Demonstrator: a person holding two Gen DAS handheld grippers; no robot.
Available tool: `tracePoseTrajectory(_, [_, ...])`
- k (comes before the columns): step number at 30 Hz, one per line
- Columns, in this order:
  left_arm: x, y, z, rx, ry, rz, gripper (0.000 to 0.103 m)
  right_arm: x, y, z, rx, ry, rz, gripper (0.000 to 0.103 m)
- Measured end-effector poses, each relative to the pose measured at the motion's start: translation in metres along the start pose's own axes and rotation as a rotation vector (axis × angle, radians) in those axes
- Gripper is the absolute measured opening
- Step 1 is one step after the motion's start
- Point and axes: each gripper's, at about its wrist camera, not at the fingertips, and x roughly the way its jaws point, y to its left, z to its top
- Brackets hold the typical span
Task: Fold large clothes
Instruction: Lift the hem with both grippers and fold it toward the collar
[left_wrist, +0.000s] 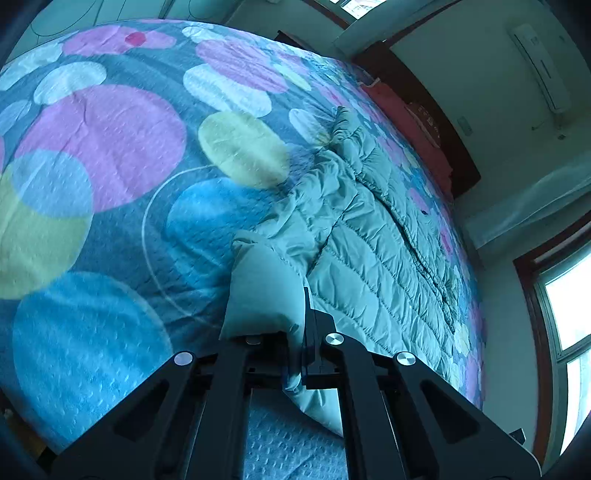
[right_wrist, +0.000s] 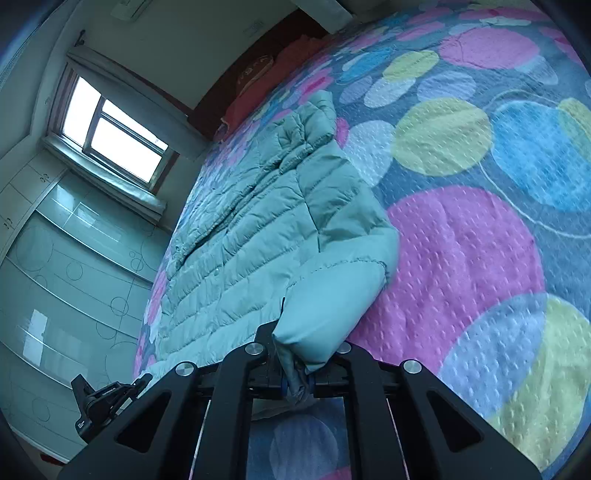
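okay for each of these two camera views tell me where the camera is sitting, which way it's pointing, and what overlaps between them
Left wrist: sits on the left hand-held gripper, looks down its fingers across the bedspread; gripper shut on the padded jacket.
Right wrist: sits on the right hand-held gripper, faces the window; shut on the jacket too; the other gripper shows lower left.
Shared: jacket, bedspread, window.

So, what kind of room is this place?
Most likely a bedroom at home: a wide bed under a circle-patterned cover, a dark headboard with a red pillow, and a wall air conditioner.
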Motion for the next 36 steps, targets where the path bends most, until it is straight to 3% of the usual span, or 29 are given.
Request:
tracePoseTrajectory(8, [0.009, -0.059, 0.06, 0.09, -0.085, -0.071, 0.003, 0.018, 0.039, 0.057, -0.047, -0.062, 0.086, 0.006])
tracePoseTrajectory(16, [0.068, -0.114, 0.134, 0.164, -0.137, -0.018, 0.003, 0.075, 0.066, 0.143, -0.036, -0.104, 0.125, 0.006])
tracePoseTrajectory(27, [0.188, -0.177, 0.214, 0.268, -0.148, 0.095, 0.003, 0.182, 0.08, 0.245, -0.049, -0.088, 0.03, 0.006])
tracePoseTrajectory(36, [0.276, -0.185, 0.236, 0.325, -0.109, 0.216, 0.003, 0.265, 0.065, 0.281, -0.064, -0.017, -0.078, 0.006])
